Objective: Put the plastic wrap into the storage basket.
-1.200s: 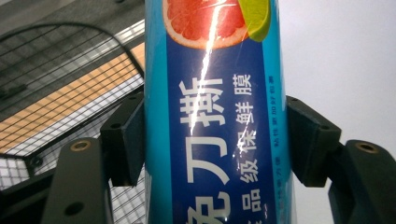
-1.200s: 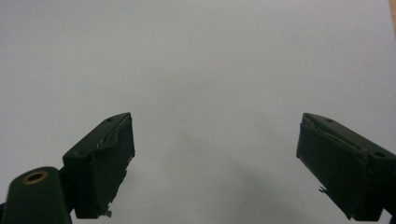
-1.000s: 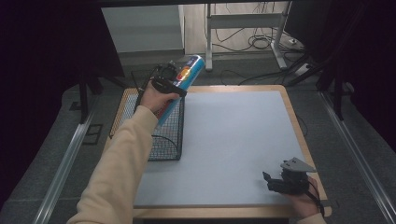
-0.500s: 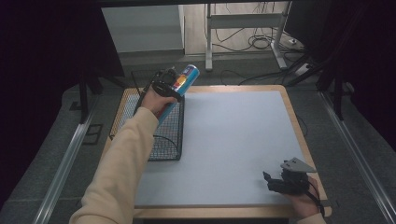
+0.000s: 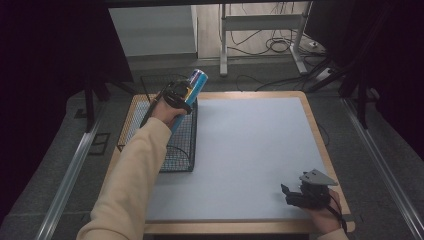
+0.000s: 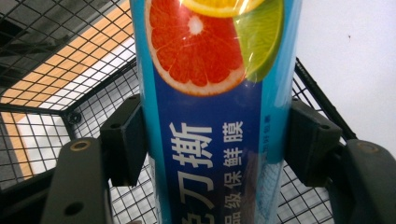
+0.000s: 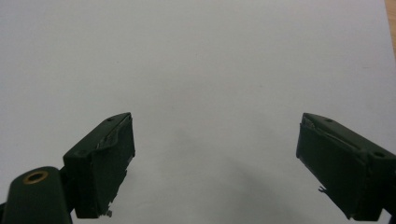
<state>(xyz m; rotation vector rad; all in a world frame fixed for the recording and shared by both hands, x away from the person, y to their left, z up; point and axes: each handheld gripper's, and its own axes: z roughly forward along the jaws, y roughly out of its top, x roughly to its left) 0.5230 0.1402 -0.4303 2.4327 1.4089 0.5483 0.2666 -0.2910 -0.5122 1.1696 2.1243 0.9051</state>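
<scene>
High view: left tool (image 5: 181,96) clamped on the blue cling-film box (image 5: 192,86), long axis tilted up and away over the wire basket (image 5: 165,145)'s far end at tabletop (image 5: 250,145) left; right tool (image 5: 300,192) spread, empty, well apart.

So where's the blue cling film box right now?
In the high view the blue cling film box is at the table's far left, gripped in the left tongs and tilted above the black wire basket.
</scene>
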